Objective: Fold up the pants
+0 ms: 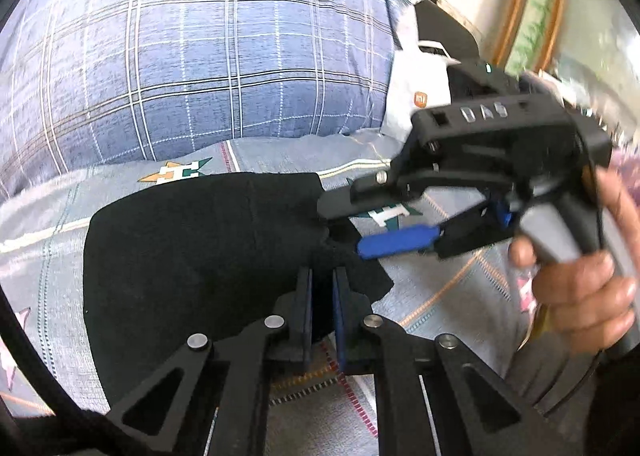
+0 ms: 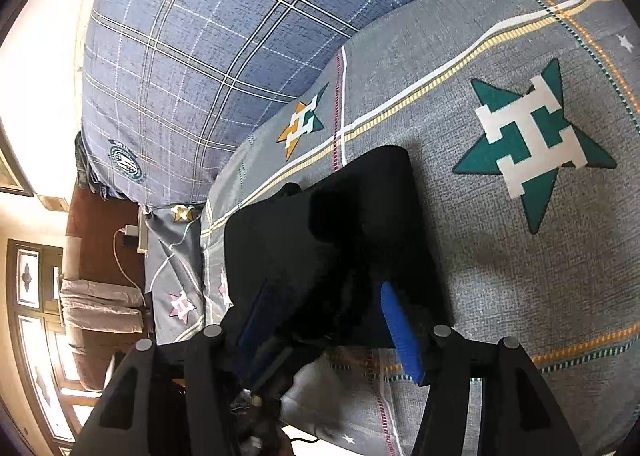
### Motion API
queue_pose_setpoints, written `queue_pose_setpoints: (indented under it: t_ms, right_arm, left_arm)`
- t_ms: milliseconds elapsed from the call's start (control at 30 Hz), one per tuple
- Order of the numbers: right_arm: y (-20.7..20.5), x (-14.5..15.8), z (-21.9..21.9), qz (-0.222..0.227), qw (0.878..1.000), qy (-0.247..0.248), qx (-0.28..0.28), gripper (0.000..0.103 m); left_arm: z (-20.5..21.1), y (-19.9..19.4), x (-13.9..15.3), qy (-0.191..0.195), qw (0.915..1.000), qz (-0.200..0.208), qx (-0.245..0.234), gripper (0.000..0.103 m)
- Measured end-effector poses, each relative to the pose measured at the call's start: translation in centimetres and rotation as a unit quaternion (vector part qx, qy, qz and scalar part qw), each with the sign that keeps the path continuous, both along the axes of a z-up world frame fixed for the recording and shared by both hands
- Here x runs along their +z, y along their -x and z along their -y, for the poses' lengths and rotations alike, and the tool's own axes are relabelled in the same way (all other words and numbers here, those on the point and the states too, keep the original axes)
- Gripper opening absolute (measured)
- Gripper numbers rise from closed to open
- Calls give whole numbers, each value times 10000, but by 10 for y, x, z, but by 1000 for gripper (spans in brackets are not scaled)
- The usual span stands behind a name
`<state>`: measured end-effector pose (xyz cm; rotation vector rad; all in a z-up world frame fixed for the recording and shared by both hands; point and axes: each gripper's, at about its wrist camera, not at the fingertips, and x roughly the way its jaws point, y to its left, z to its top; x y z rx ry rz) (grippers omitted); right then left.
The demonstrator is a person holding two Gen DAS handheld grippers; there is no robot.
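Pants pinned between two claws on the bed

Pants (image 1: 200, 248) lie folded and black on the grey bedsheet (image 1: 432, 288). Left gripper (image 1: 322, 296) is clenched on their near edge; right gripper (image 1: 344, 228), fingers spread, straddles the same corner.
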<state>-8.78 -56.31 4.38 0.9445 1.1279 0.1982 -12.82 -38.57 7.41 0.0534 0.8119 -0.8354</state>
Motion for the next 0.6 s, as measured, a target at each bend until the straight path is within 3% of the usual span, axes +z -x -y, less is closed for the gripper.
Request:
queue_pose_setpoints:
  t_ms: [200,233,267,300,367,467,533,600]
  right_arm:
    - [-12,-11,-12,-16,9998,-191,64,58]
    - [-15,-11,-13,-12,10000,-88,33,52]
    - [-16,-10,-14,5,10000,65,1,25]
    - [-18,-7,-16,-3,9995,317,-7,12]
    - [-18,-3,-16,47,9989,473,-33,7]
    - [-9,17,-10,447,9979,442,-126,6]
    - [-4,31,-4,732,9960,483,-174,6]
    - [-6,27,1,595,9954,701,-263,5]
  left_arm:
    - [8,7,-2,-46,10000,6,-51,9]
    - [9,8,-3,-40,10000,-27,-47,9]
    - [12,5,-6,-47,10000,-39,-30,9]
    - [13,6,-6,-50,10000,-42,-3,9]
    - [13,5,-1,62,9999,-83,-7,9]
    - [12,5,13,248,9997,22,33,10]
    - [13,4,15,302,9995,-122,-1,10]
    - [12,2,12,259,9993,-271,-43,10]
